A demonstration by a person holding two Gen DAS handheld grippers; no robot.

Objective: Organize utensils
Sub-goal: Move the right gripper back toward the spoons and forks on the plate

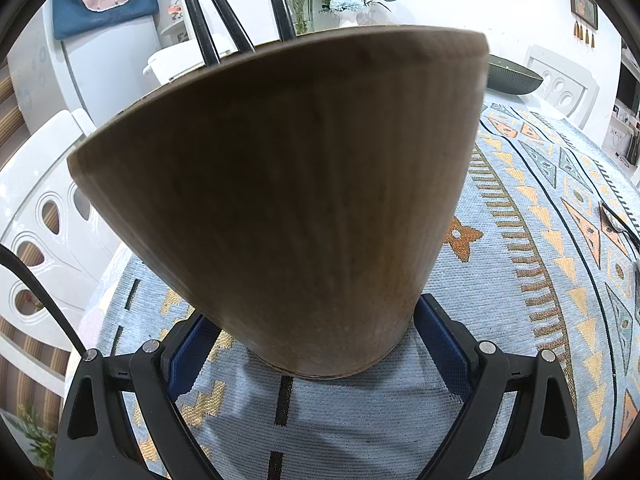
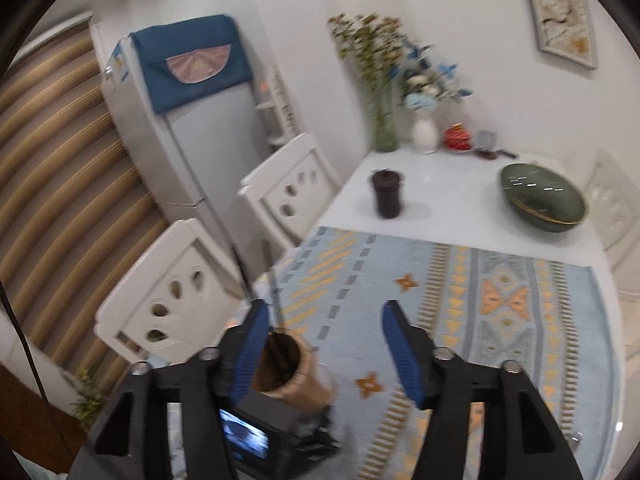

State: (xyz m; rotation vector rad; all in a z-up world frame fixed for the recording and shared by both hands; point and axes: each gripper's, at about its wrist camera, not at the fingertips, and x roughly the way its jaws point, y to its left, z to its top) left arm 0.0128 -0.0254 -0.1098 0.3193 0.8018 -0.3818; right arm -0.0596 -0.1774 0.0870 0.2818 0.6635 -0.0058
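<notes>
Lying over the near part of a white table (image 2: 452, 196) in a white-walled room, a pale blue patterned cloth (image 2: 500, 304), with two white chairs (image 2: 168, 300), a fridge (image 2: 188, 136), two vases of flowers (image 2: 424, 132), one dark cup (image 2: 386, 194) and one green bowl (image 2: 540, 196) around. Standing tilted on the cloth at the table's near left edge, one brown wooden utensil holder (image 1: 288, 200), widening toward the rim, three dark handles (image 1: 224, 12) sticking out. Pinching the holder's base, the left gripper (image 1: 316, 340); hanging spread and empty above the holder, the right gripper (image 2: 324, 344).
</notes>
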